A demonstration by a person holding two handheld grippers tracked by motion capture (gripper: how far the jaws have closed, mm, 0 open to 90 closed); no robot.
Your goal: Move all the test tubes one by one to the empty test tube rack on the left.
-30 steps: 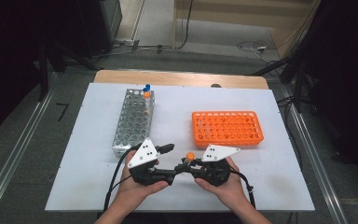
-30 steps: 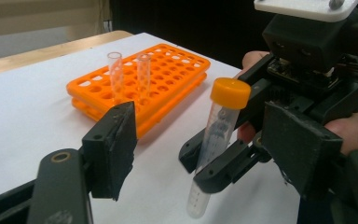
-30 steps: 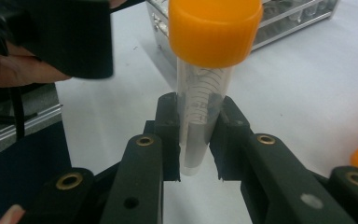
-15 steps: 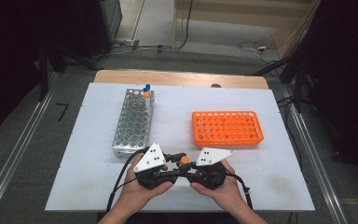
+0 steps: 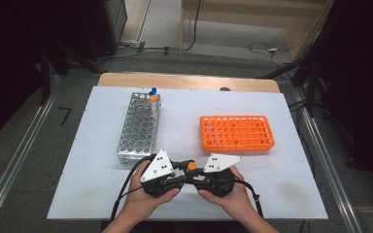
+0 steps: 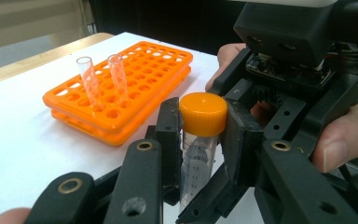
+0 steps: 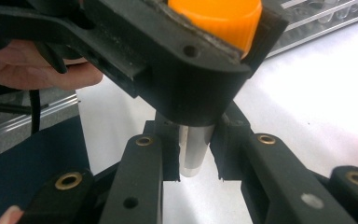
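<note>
Hand-held grippers (image 5: 190, 175) apparently share orange-capped tube (image 5: 191, 166).

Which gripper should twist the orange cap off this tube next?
Left: the left gripper has jaws that have just been closing and now clamp the orange cap; the right gripper pins the tube below.

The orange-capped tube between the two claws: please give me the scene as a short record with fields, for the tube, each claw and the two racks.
tube: orange-capped tube, clear, printed scale, upright
left claw: jaws have just been closing; now clamped at the orange cap
right claw: shut on the tube's lower body
orange rack: right side of table, two uncapped clear tubes standing in it
metal rack: left side of table, capped tubes at its far end
table: white top
</note>
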